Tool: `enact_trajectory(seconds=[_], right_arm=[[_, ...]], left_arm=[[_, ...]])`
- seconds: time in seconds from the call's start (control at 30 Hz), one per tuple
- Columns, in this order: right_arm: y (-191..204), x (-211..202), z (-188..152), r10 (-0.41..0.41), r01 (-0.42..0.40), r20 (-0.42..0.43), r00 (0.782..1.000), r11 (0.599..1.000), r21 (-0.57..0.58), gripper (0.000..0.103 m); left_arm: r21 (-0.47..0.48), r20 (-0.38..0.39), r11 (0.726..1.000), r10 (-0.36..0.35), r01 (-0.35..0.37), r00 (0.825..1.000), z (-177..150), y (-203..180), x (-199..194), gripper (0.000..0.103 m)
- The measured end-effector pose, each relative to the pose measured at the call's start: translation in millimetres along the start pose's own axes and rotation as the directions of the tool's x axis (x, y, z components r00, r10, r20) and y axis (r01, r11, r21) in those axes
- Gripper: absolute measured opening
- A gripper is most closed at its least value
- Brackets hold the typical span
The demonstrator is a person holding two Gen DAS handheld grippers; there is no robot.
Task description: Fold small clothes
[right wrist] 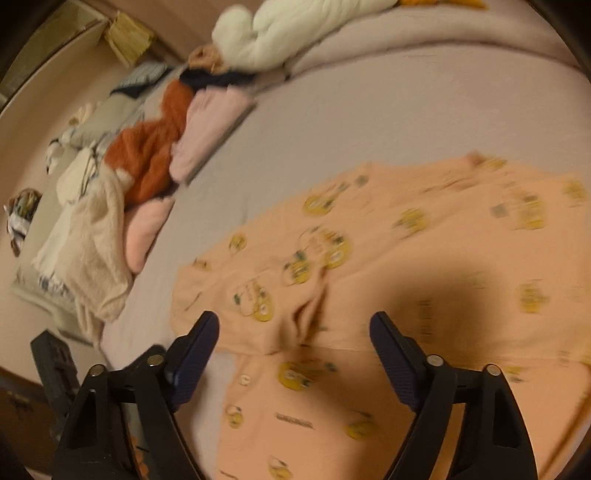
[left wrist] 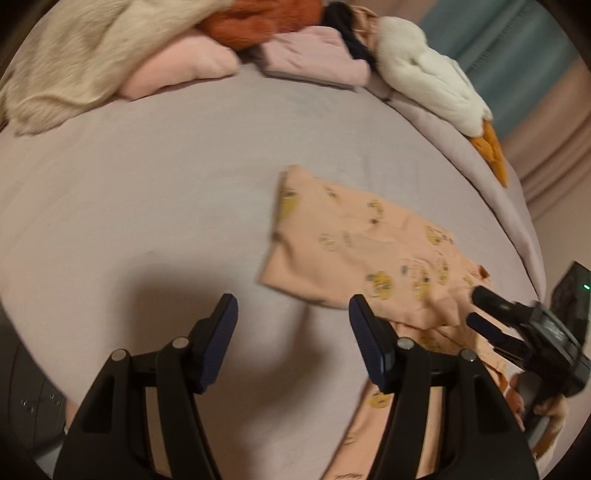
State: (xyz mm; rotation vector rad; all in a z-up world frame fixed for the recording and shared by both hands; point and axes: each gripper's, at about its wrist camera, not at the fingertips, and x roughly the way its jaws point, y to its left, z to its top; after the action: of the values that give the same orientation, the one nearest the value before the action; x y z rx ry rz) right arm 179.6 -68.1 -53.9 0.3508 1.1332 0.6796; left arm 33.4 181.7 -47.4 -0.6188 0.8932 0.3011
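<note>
A peach garment (left wrist: 354, 240) with yellow cartoon prints lies partly folded on the lilac bed sheet (left wrist: 166, 184). It fills the right wrist view (right wrist: 388, 258), with a sleeve folded over the body and buttons near the lower edge. My left gripper (left wrist: 293, 310) is open and empty, above the sheet just left of the garment's near edge. My right gripper (right wrist: 293, 328) is open and empty, over the garment's folded edge. It also shows in the left wrist view (left wrist: 476, 306) at the garment's right side.
A heap of clothes lies along the far side of the bed: a beige fleece (left wrist: 74, 62), pink pieces (left wrist: 184, 66), a rust-orange piece (left wrist: 258, 22). A white plush duck (left wrist: 424, 74) lies at the bed's far right edge. The bed edge runs along the right.
</note>
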Motion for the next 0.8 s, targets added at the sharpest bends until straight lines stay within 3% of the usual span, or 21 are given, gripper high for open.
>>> enact_trajectory(seconds=[0.17, 0.3, 0.37, 0.5, 0.53, 0.67, 0.8], right_arm=[[7.7, 34.2, -1.3, -0.095, 0.093, -0.060, 0.994, 0.995, -0.045, 0.067], [13.9, 40.5, -0.3, -0.157, 0.154, -0.037, 0.987, 0.985, -0.082, 0.059], [16.1, 43.9, 0.4, -0.174, 0.170, -0.032, 0.984, 0.981, -0.098, 0.048], [21.6, 47.0, 0.0, -0.173, 0.167, -0.031, 0.985, 0.976, -0.137, 0.014], [23.9, 46.6, 0.7, -0.164, 0.158, -0.031, 0.986, 0.977, -0.146, 0.010], [38.3, 25.6, 0.0, -0.166, 0.172, 0.047, 0.985, 0.963, -0.207, 0.010], [51.4, -7.8, 5.3, -0.092, 0.117, 0.116, 0.989, 0.966, -0.231, 0.009]], left_arm=[[-0.017, 0.025, 0.999, 0.029, -0.028, 0.999, -0.7, 18.7, -15.7, 0.063], [-0.021, 0.039, 0.999, 0.043, -0.043, 0.998, -0.8, 24.1, -19.9, 0.063], [-0.022, 0.040, 0.999, 0.043, -0.042, 0.998, -0.6, 24.3, -19.5, 0.063], [-0.010, 0.043, 0.999, 0.041, -0.041, 0.998, -1.7, 22.9, -21.0, 0.063], [-0.007, 0.043, 0.999, 0.042, -0.042, 0.998, -1.2, 22.4, -21.0, 0.063], [0.000, 0.051, 0.999, 0.052, -0.052, 0.997, -0.3, 21.1, -22.5, 0.063], [0.004, 0.061, 0.998, 0.057, -0.058, 0.996, 1.2, 19.6, -24.9, 0.063]])
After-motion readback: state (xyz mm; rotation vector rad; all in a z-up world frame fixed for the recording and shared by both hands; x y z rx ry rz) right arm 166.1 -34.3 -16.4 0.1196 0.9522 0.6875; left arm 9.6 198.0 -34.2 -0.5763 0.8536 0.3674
